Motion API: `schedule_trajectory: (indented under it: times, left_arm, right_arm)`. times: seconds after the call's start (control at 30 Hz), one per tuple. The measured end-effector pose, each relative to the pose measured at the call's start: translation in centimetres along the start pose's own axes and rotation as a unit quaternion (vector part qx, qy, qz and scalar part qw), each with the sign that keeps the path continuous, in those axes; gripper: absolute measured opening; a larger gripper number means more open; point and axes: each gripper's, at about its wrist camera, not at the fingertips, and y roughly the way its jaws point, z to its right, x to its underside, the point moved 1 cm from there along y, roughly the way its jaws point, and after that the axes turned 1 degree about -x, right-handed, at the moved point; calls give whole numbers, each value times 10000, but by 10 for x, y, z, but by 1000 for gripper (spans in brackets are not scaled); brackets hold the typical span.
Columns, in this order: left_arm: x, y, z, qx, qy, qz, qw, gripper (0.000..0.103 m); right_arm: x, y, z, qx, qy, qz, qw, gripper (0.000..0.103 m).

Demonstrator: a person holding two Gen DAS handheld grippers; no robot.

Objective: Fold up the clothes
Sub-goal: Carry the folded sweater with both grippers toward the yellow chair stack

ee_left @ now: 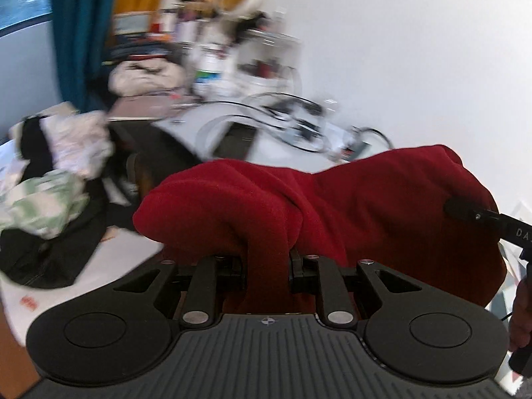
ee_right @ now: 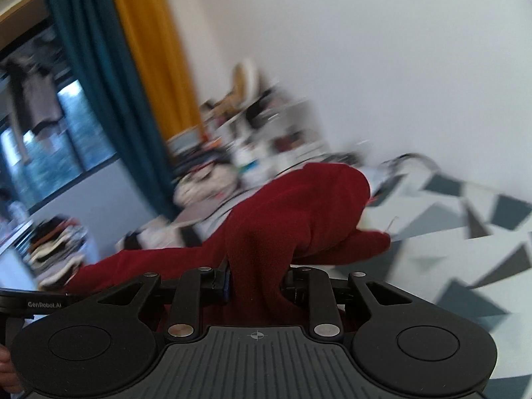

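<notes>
Left wrist view shows a dark red fleece garment (ee_left: 332, 206) bunched up and raised clear of the white surface (ee_left: 109, 262), a fold of it clamped between the jaws of the left gripper (ee_left: 266, 266). The right gripper (ee_right: 256, 282) is clamped on another fold of the same garment, which stretches between the two. A pile of crumpled clothes (ee_left: 50, 199) lies to the left; a grey-and-white triangle-patterned cover (ee_right: 465, 239) spreads beneath the right.

Red garment (ee_left: 332, 206) buries my left fingertips; background clutter (ee_left: 212, 53) blurs; my right gripper (ee_left: 492, 219) is cut off.
</notes>
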Motion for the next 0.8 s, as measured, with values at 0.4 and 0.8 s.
schedule_trajectory:
  times: [0.4, 0.8]
  left_arm:
    - [12, -69, -222, -804, -704, 415, 9934, 20]
    - [4, -115, -424, -1291, -754, 306, 9883, 20]
  right_arm:
    - [20, 129, -207, -777, -38, -843, 9934, 22]
    - [76, 254, -442, -894, -70, -1292, 9876, 22]
